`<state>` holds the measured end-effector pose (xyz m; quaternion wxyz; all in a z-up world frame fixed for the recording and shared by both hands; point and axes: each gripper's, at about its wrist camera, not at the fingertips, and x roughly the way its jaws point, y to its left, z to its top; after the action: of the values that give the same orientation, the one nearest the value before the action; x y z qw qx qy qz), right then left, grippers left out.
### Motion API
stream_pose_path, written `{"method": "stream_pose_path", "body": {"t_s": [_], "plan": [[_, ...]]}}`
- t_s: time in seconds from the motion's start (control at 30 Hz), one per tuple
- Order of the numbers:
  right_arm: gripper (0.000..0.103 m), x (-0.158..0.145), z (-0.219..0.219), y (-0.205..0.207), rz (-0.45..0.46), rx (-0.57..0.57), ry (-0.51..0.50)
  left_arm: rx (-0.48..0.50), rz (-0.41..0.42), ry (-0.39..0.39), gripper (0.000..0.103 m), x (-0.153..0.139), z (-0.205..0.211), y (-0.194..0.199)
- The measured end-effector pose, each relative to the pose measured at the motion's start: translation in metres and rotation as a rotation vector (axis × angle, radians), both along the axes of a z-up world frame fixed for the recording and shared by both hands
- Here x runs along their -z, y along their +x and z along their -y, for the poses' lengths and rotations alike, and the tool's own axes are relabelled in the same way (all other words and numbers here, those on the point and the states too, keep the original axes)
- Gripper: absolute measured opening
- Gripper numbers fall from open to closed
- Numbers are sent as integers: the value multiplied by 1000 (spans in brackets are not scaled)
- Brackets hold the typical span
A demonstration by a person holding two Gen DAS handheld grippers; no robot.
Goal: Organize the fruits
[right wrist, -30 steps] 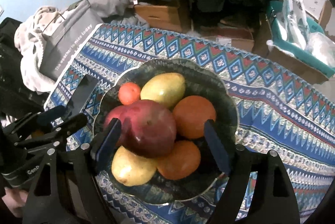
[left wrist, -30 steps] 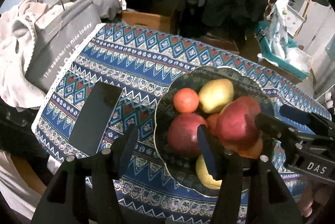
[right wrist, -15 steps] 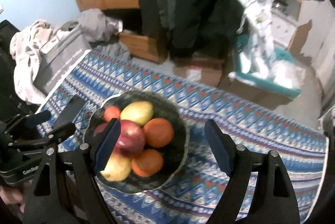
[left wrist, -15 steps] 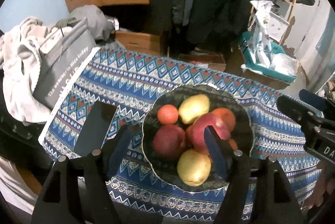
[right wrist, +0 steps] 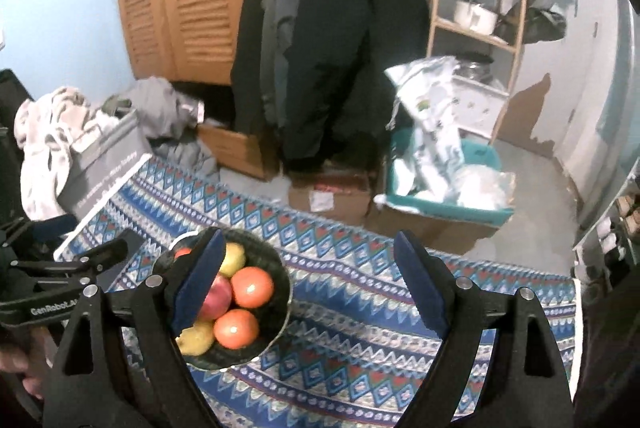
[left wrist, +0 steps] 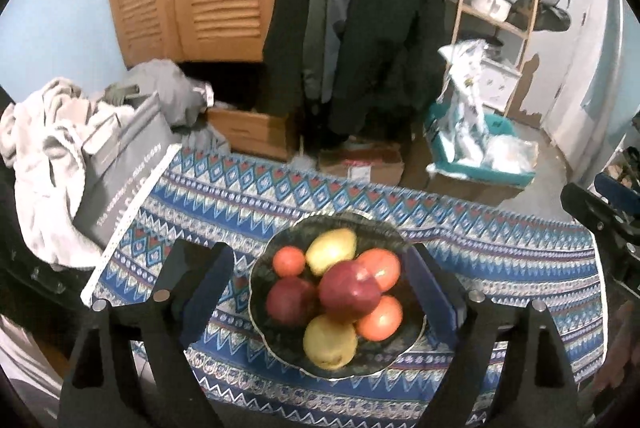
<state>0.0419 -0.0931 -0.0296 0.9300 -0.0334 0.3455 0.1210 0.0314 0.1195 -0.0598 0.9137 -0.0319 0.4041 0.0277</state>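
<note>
Heaped together in a dark scallop-edged bowl [left wrist: 404,242] on the blue patterned cloth [left wrist: 500,252] of the worktop, seven fruits in all. Uppermost, a dark red apple [left wrist: 349,291] resting on the others, with a second red apple [left wrist: 289,301] to its left, a small tomato-red fruit [left wrist: 289,261] and a yellow-green pear [left wrist: 331,251] at the far side, two oranges [left wrist: 382,268] on the right, one behind the other, and a yellow pear [left wrist: 330,342] nearest the front rim. All lying still, touching their neighbours, none outside the bowl.
</note>
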Motion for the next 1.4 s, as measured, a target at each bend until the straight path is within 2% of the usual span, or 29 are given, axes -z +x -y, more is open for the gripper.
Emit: {"method": "stream_pose_path", "body": {"t_s": [0.13,0.2,0.37,0.57,0.8,0.9,1.4], "plan": [[85,-14,20,-8,45,36,0,6,32,15,89,-16,8,-3],[85,-20,29,-14,70,54,1,9,54,8,95,-25,11,-6],[86,-34,52,-27,123,90,13,16,120,-3,101,-44,21,-14],[86,-49,77,-44,185,123,18,32,176,-2,102,-60,36,-19],[86,-56,97,-58,240,163,-13,77,200,-4,102,-68,54,-22],[86,-59,106,-62,261,187,4,86,208,-15,102,-71,58,-24],[86,-59,114,-65,274,209,0,91,231,5,102,-75,69,-26]]}}
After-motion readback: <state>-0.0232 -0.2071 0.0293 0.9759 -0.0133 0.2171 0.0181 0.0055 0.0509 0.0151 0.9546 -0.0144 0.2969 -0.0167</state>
